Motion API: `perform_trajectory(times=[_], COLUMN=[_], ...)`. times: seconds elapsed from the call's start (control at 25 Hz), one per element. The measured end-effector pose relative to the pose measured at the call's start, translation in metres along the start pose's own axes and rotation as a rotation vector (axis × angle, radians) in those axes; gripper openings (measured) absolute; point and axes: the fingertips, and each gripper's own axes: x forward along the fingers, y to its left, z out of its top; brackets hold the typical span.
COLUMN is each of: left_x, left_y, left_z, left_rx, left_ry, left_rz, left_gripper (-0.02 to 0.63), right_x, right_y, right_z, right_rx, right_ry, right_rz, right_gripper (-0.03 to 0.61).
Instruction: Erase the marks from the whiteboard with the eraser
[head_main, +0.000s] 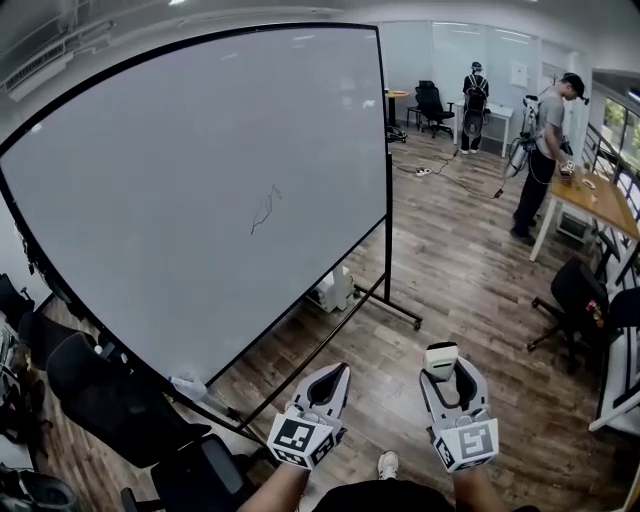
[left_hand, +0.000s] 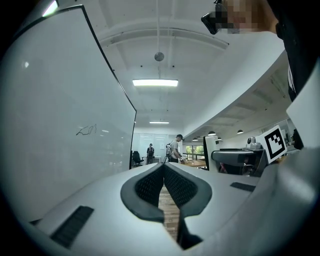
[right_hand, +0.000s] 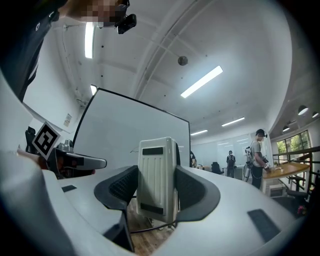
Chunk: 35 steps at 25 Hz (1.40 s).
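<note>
A large rolling whiteboard (head_main: 180, 190) stands to my left front with a small dark scribble (head_main: 265, 210) near its middle; the scribble (left_hand: 86, 130) also shows in the left gripper view. My right gripper (head_main: 441, 362) is shut on a white eraser (head_main: 441, 358), whose ribbed body (right_hand: 156, 177) sits upright between the pads. My left gripper (head_main: 333, 378) is shut with nothing in it, the pads meeting. Both grippers hang low in the head view, well away from the board.
Black office chairs (head_main: 110, 400) crowd the lower left below the board. The board's wheeled foot (head_main: 400, 315) reaches across the wood floor. A person (head_main: 540, 160) stands by a wooden desk (head_main: 600, 200) at the right, another person (head_main: 474, 95) farther back. A chair (head_main: 575, 300) stands right.
</note>
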Motion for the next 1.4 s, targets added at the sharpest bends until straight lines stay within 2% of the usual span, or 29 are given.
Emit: perform_trajectory(times=[0.2, 0.36, 0.6, 0.96, 1.4], left_x=[0.05, 0.085, 0.116, 0.139, 0.159], left_y=[0.01, 0.027, 0.049, 0.104, 0.212], left_z=[0.001, 0.005, 0.013, 0.005, 0.018], left_rx=[0.01, 0.018, 0.041, 0.079, 0.108], left_ry=[0.002, 0.001, -0.008, 0.01, -0.026], left_rz=[0.04, 0.101, 0.158, 0.209, 0.307], left_gripper=[0.02, 0.018, 0.02, 0.018, 0.019], right_x=[0.042, 0.072, 0.116, 0.194, 0.326], right_y=[-0.032, -0.059, -0.078, -0.071, -0.036], right_z=[-0.002, 0.0, -0.003, -0.016, -0.015], right_rx=[-0.003, 0.017, -0.004, 0.002, -0.037], right_ry=[-0.014, -0.025, -0.028, -0.023, -0.046], right_rz=[0.091, 0.131, 0.205, 0.259, 0.329], right_gripper=[0.255, 0.255, 0.254, 0.253, 0.255])
